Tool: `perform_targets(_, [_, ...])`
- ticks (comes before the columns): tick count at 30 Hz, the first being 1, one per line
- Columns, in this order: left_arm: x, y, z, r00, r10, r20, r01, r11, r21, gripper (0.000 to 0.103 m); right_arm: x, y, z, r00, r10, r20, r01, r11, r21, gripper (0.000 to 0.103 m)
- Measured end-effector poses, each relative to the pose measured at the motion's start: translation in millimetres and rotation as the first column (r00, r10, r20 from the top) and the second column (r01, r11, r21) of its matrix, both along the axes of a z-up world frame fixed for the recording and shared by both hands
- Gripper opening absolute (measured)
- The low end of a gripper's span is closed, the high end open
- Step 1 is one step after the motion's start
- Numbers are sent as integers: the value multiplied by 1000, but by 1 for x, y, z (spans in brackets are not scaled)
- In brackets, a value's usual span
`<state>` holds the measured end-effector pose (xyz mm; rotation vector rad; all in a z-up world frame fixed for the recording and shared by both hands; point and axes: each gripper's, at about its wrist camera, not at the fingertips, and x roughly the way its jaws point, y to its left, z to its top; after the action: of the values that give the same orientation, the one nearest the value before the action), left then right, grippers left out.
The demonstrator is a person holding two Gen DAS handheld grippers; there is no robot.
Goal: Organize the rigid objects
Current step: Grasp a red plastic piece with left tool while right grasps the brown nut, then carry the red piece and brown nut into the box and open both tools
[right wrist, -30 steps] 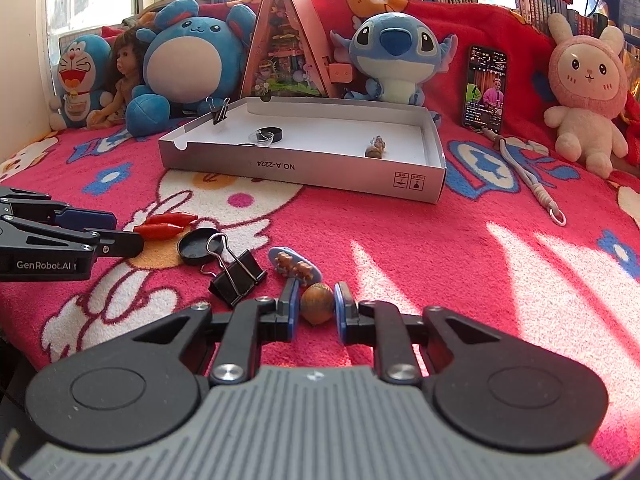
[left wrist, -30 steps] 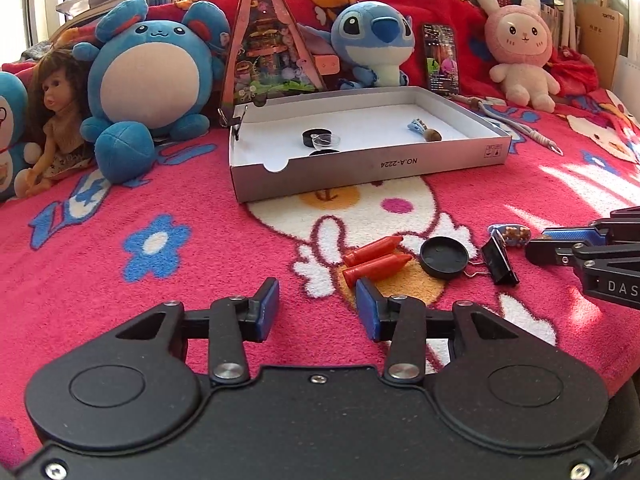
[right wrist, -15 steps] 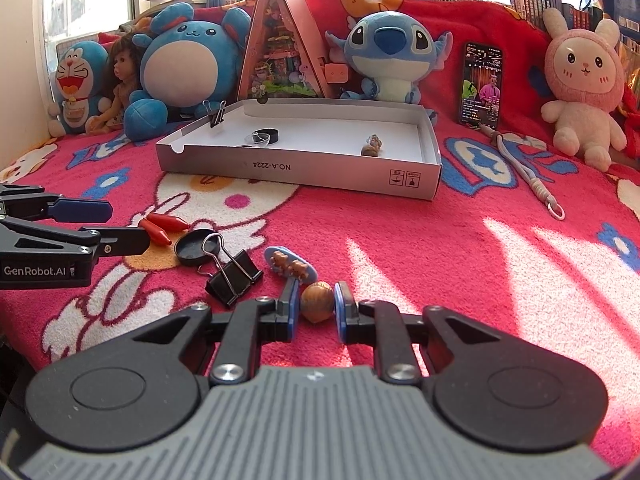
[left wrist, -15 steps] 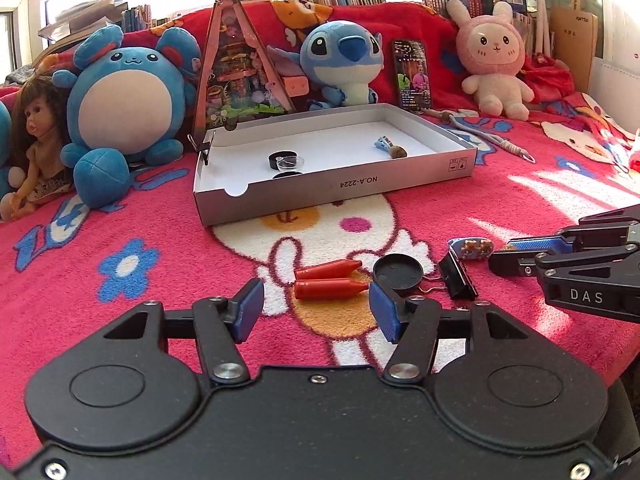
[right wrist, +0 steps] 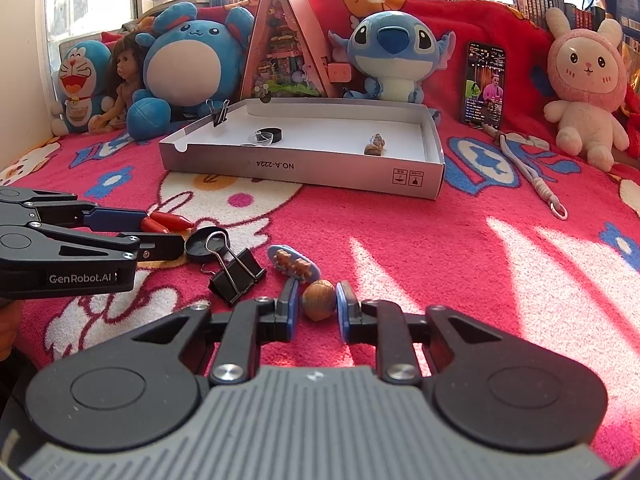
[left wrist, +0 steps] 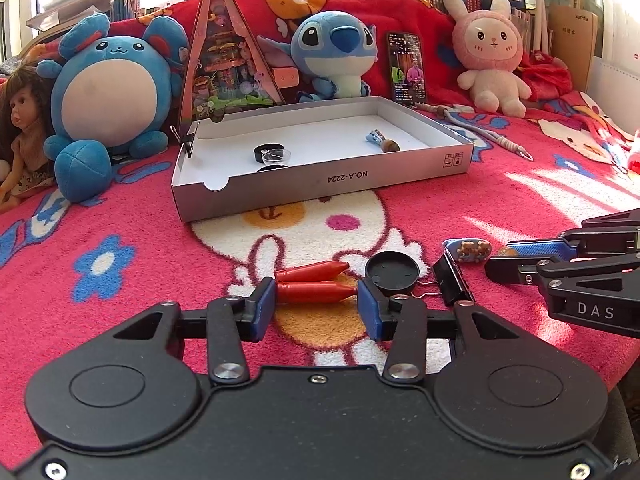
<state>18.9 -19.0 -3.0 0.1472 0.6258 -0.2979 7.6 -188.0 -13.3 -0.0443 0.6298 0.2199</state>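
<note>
The right gripper (right wrist: 317,312) has its fingers (right wrist: 289,312) closed around a small brown nut (right wrist: 319,301) that sits on the red blanket (right wrist: 460,264); a sliver of gap shows beside each pad, so the hold looks light. The left gripper (left wrist: 316,310) has been closing: its fingers (left wrist: 265,308) are partly open on either side of the nearer of two red crayons (left wrist: 316,292), the left pad touching the blunt end and the right pad just short of the tip. The second crayon (left wrist: 310,271) lies touching it just beyond. To the right of those fingers sit a black round lid (left wrist: 392,274), a black binder clip (left wrist: 452,282) and a small blue oval charm with bears (left wrist: 467,249), all close together, and the right fingers are just past them. Well ahead of both grippers is the open cardboard box (right wrist: 304,168), already holding a few small pieces. The risks, as I judge them: the round nut could roll or squirt out of so slight a pinch when lifted; the crayon, caught lengthwise end to tip, may pivot or slide free of the pads, or drag its neighbour along; and the right-hand finger is near enough to the lid to nudge it. With both grippers working so near each other, they might also bump.
</note>
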Motion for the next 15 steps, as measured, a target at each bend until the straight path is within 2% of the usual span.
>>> perform_targets(2, [-2,0,2,1000,1,1,-1,1000,-5,43,0,3,1,1000,11,-11,-12,1000,-26,22])
perform_targets(4, [-3,2,6,1000,6,5,-6,1000,-9,43,-2,7,4,1000,15,-1,-15,998,-54,22])
perform_targets(9, [0,7,23,1000,19,18,-18,999,-31,43,1,3,9,1000,21,-1,-21,999,-25,22])
perform_targets(15, [30,15,43,999,51,9,-50,996,-77,42,23,-8,32,1000,0,30,-1,999,32,22])
